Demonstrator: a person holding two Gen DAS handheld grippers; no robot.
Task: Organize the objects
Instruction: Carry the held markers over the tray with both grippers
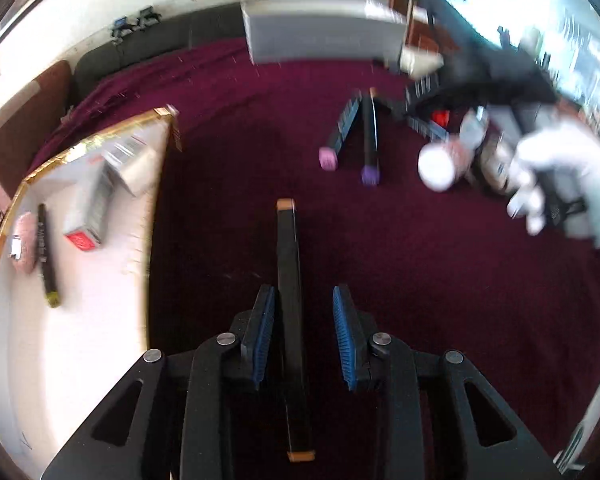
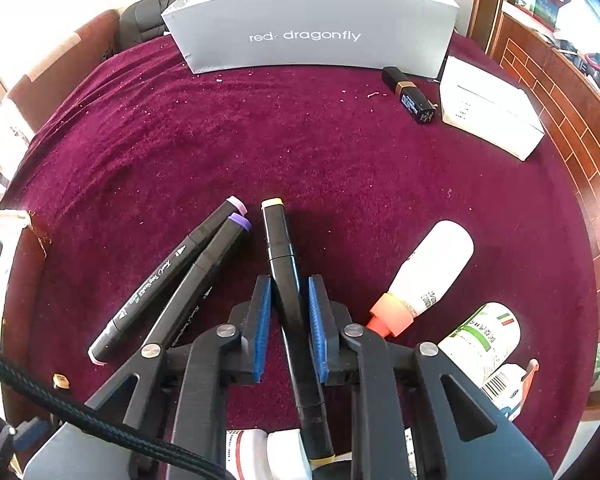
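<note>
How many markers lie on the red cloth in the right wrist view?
3: pink-capped marker leftmost, purple-capped marker touching it, cream-capped marker between the right gripper pads. Others may hide under the gripper.

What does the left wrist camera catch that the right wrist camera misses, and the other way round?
Only the left wrist view: a gold-rimmed tray holding small items, an orange-capped marker between the left gripper fingers, and a white-gloved hand.

Only the right wrist view: a black lipstick, the lettering on the box, and the right gripper closed on a cream-capped marker.

Both: the maroon cloth, the grey box, the pink-capped marker and the purple-capped marker.
</note>
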